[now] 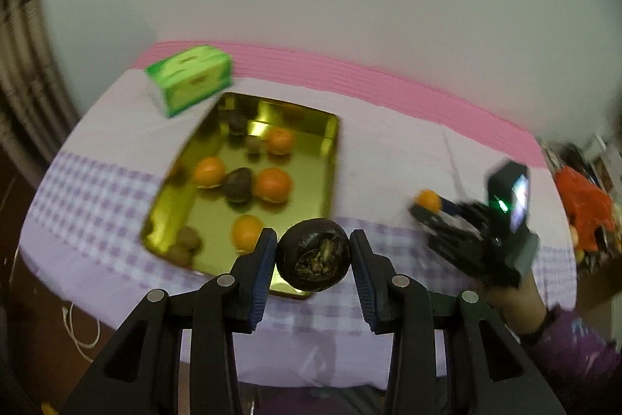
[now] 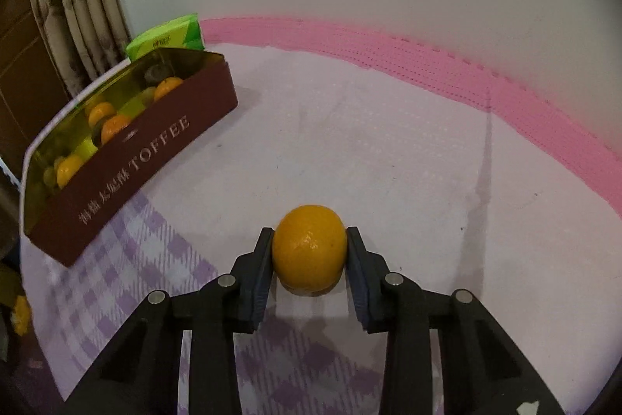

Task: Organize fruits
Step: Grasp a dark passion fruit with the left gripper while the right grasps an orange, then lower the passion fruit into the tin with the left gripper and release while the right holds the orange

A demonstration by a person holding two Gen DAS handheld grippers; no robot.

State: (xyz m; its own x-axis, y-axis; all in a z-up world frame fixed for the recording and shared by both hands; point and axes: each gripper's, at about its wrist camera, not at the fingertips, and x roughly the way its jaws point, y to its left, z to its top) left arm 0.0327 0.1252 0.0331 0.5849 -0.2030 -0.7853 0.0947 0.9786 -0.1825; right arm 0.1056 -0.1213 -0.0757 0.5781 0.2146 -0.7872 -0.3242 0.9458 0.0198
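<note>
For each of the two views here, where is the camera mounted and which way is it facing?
Left wrist: sits on the left gripper, looking down along its fingers at the dark fruit it holds, above the gold tin; the right gripper and a sleeve show.
Right wrist: sits on the right gripper, looking down at the orange it grips on the tablecloth; only its own fingers show.
Shared: the tin, the green box, that orange, the pink strip.
</note>
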